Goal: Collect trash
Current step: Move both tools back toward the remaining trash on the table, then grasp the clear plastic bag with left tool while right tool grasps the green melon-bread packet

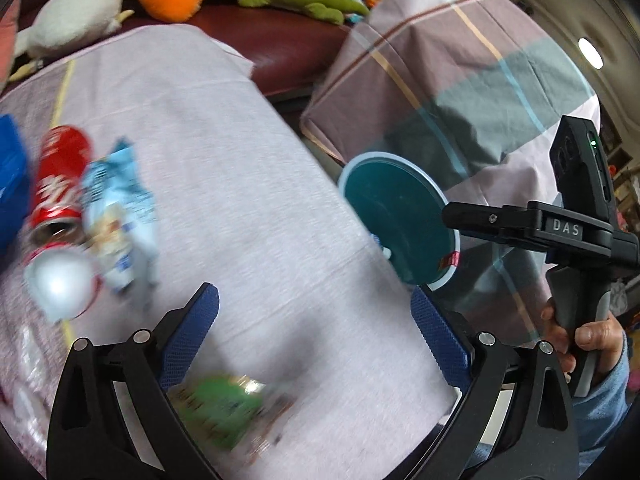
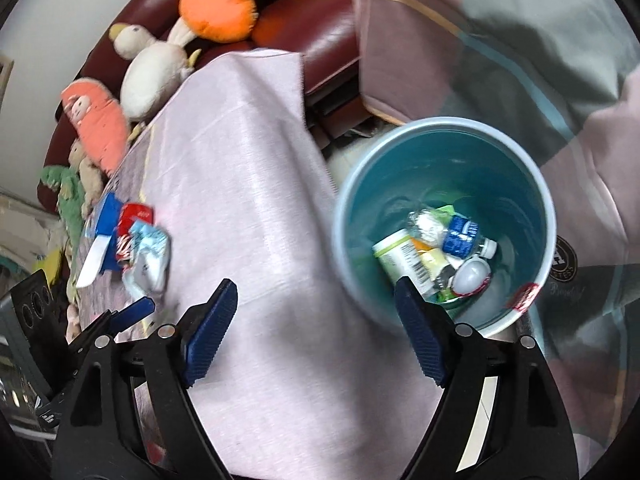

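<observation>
1. The right gripper (image 2: pixel 316 328) has its jaws spread wide, with nothing between the blue pads; it hangs over the table edge just beside the teal bin (image 2: pixel 536 200).
2. Inside the bin lie a crushed water bottle (image 2: pixel 464 236), a white carton (image 2: pixel 400 260) and a can (image 2: pixel 472 276).
3. The left gripper (image 1: pixel 316 332) is spread too, empty, above the pale tablecloth (image 1: pixel 240 160).
4. Left on the table: a red can (image 1: pixel 60 176), a blue-white wrapper (image 1: pixel 116 208), a second can (image 1: pixel 60 284) and a blurred green packet (image 1: pixel 224 408) just below the left jaws.
5. Plush toys (image 2: pixel 216 8) sit on the maroon sofa (image 2: pixel 320 44) behind.
</observation>
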A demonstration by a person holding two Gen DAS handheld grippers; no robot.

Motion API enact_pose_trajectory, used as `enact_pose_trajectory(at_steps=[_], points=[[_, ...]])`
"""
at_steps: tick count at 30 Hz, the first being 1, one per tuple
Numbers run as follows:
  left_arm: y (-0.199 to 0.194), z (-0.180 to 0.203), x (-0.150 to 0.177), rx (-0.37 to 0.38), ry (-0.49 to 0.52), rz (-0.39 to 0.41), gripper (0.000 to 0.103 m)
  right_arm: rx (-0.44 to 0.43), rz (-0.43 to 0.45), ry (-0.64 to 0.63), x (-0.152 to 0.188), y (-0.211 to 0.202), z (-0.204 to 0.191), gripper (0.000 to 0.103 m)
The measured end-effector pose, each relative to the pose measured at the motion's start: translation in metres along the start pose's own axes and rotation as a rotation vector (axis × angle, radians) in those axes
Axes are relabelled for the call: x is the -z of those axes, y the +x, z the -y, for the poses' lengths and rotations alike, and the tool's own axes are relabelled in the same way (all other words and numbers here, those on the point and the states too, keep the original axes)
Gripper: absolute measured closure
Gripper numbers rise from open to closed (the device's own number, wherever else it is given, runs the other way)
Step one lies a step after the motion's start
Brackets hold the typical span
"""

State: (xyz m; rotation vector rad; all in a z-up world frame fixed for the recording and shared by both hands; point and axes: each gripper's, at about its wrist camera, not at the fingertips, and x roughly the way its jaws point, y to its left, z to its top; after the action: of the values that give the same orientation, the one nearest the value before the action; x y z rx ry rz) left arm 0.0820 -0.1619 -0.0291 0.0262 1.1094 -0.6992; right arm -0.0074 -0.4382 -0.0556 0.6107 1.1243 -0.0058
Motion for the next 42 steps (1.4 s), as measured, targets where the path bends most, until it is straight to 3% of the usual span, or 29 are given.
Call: enact_pose_trajectory(at_steps=[20, 30, 42], points=[[-0.105, -0.126, 0.064, -0.174, -0.199, 0.131, 0.006, -0.025, -0.138, -0.273, 0.05, 0.041, -0.149, 0.026], [-0.112, -0.16, 0.087, -0.234, -0.191, 0.074, 0.006, 0.004, -0.246, -0.366, 0.079, 0.085, -0.185, 0.026], [-0.106, -0.17, 0.096, -0.284, -0.135, 0.022, 0.006, 0.054, -0.277, -0.482, 0.098, 0.111, -0.207, 0.026]])
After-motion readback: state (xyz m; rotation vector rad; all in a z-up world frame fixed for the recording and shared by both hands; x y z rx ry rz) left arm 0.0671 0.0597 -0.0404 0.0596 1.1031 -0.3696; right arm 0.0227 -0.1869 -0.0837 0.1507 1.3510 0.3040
